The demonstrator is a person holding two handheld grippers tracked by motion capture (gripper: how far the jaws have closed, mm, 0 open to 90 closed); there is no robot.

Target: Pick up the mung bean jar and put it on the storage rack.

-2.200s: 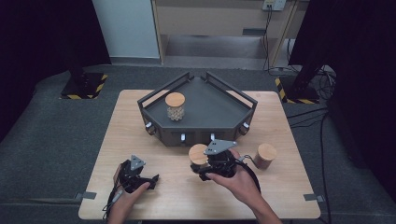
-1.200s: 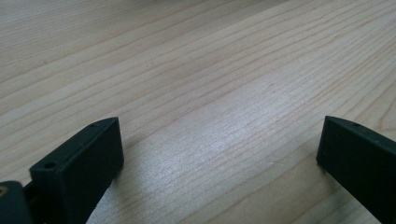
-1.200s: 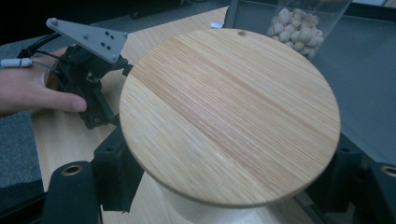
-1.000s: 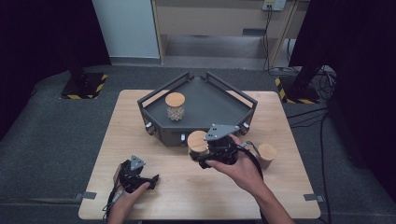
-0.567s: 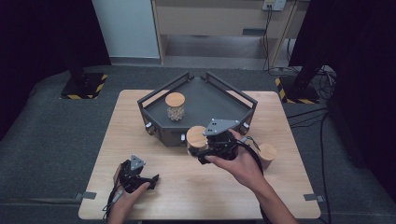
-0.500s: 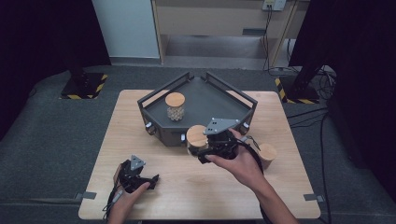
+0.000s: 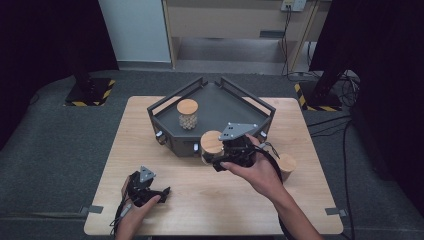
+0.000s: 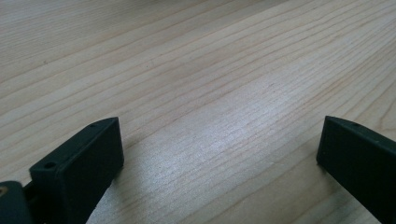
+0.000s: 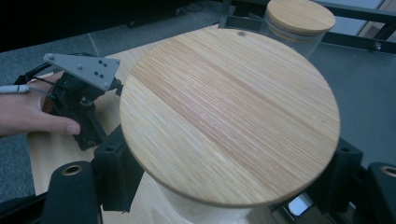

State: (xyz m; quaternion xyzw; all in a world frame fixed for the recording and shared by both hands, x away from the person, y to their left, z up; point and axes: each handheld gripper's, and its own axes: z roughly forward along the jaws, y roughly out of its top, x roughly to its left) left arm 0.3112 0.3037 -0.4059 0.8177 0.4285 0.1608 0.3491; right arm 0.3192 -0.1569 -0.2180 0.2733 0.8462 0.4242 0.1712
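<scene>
In the right gripper view, the wooden lid point(image 9: 229, 112) of the held jar point(image 9: 205, 205) fills the middle of the frame and hides nearly all of the jar's body, whose contents cannot be told, and the bottom edge cuts off the lower body and both black jaws. At the top edge of that view the second jar point(image 9: 299, 21) is cropped, and at the left edge the person's left hand point(image 9: 28, 112) is cut off at the wrist. In the left gripper view both jaws are cut by the bottom and side edges, and in the high view the beads in the tray's jar point(image 7: 187, 114) are too small to identify, while the third jar point(image 7: 287, 165) at centre right is partly hidden behind the right hand point(image 7: 257, 172).
</scene>
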